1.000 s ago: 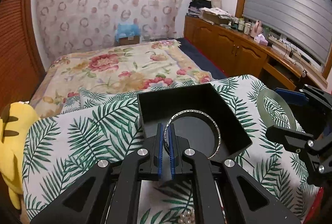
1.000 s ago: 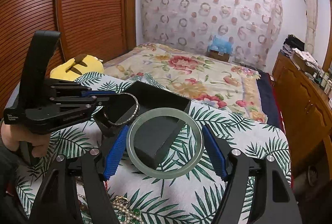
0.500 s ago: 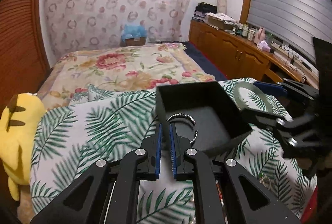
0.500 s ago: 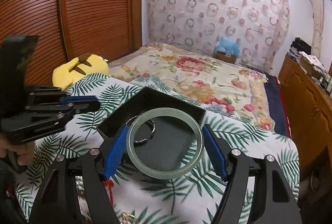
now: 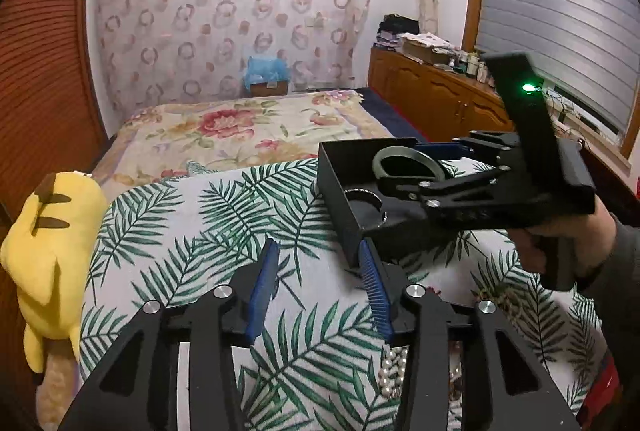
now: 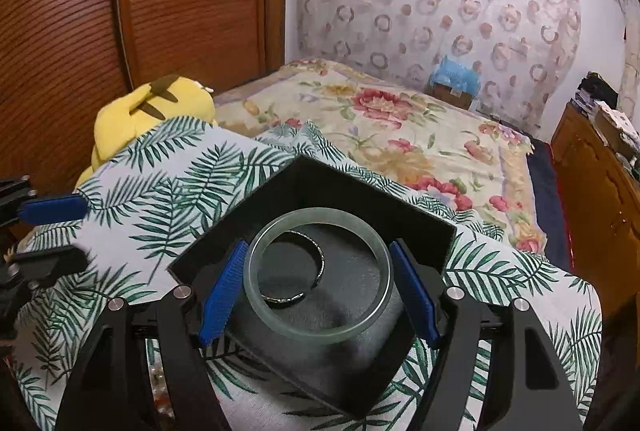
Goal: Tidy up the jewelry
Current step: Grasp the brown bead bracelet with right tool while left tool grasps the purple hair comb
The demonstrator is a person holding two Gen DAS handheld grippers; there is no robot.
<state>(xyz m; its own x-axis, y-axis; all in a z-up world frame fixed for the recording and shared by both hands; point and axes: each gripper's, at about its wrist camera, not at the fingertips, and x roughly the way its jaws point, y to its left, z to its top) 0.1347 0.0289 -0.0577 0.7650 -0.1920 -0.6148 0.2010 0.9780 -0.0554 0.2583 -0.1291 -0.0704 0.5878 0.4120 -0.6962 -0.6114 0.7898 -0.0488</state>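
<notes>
My right gripper (image 6: 317, 249) is shut on a pale green jade bangle (image 6: 320, 331) and holds it flat over the open black box (image 6: 320, 183). A thin silver bangle (image 6: 321, 263) lies on the box's grey foam floor, seen through the jade ring. From the left wrist view, the right gripper (image 5: 416, 171) reaches into the box (image 5: 340, 175) from the right with the jade bangle (image 5: 408, 155), and the silver bangle (image 5: 362, 193) lies below it. My left gripper (image 5: 318, 283) stands back from the box's near corner, its jaws opening with nothing between them.
The box sits on a leaf-print cloth (image 5: 200, 231). Pearls (image 5: 392, 371) and other jewellery lie under the left gripper. A yellow plush toy (image 5: 52, 231) sits at the cloth's left edge. A floral bed lies beyond, wooden cabinets at right, and a hand holds the right gripper's handle.
The left gripper let go of the silver bangle, which now lies in the box, then drew back leftward and spread its jaws. The right gripper carried the jade bangle over the box and lower.
</notes>
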